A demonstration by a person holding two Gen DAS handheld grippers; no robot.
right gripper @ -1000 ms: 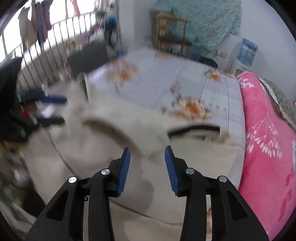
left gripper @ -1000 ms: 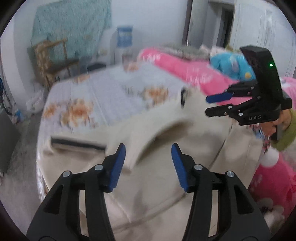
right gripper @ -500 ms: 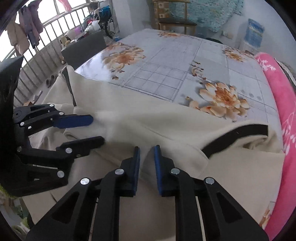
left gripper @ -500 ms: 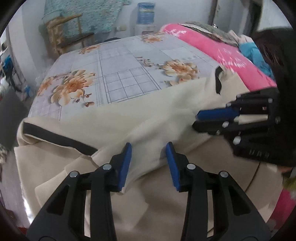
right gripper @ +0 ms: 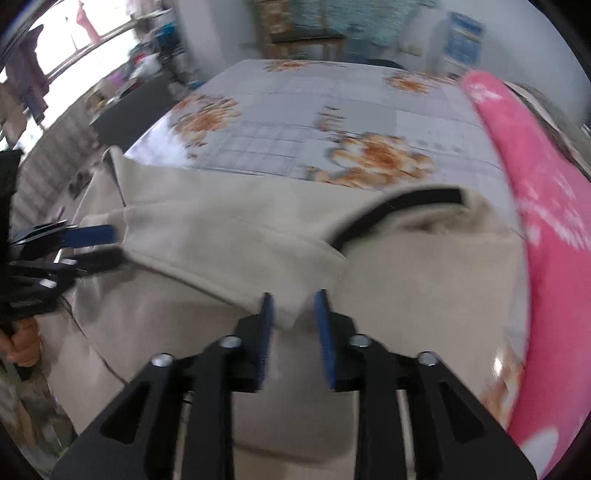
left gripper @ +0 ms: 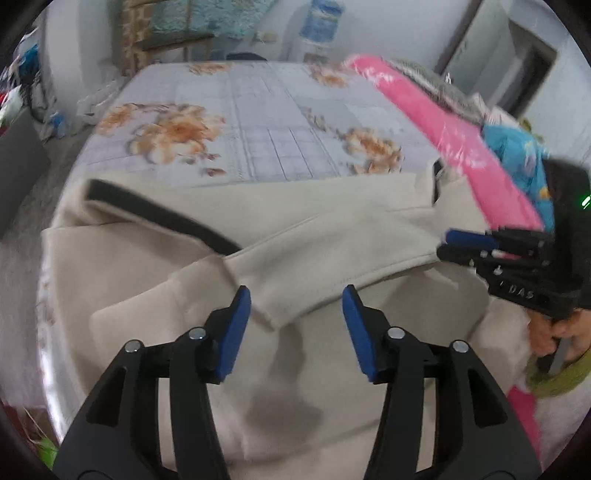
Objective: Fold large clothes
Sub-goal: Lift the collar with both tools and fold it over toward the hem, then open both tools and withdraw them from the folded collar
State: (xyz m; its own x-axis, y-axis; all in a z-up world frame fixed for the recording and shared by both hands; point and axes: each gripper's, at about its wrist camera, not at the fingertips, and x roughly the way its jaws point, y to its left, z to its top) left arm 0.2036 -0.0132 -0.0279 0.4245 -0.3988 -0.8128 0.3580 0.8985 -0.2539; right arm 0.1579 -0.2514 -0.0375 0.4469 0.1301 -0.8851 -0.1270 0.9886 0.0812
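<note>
- Cream cloth with black trim, a big garment (left gripper: 332,236) is lying on the near end of the flowered bed (left gripper: 258,122), one flap folded across it, beside a pink blanket (right gripper: 546,206).
- Left gripper (left gripper: 295,321) is standing open over the fold's edge, its jaws having just been widening, the pads not pressing.
- Right gripper (right gripper: 293,317) is opening too, narrowly, straddling the fold's corner loosely.

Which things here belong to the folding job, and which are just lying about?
Job:
- cream garment with black trim, spread on the floral sheet
- left gripper, open
- right gripper, open

Lying about:
- pink blanket
- blue plush toy
- wooden chair
- water dispenser
</note>
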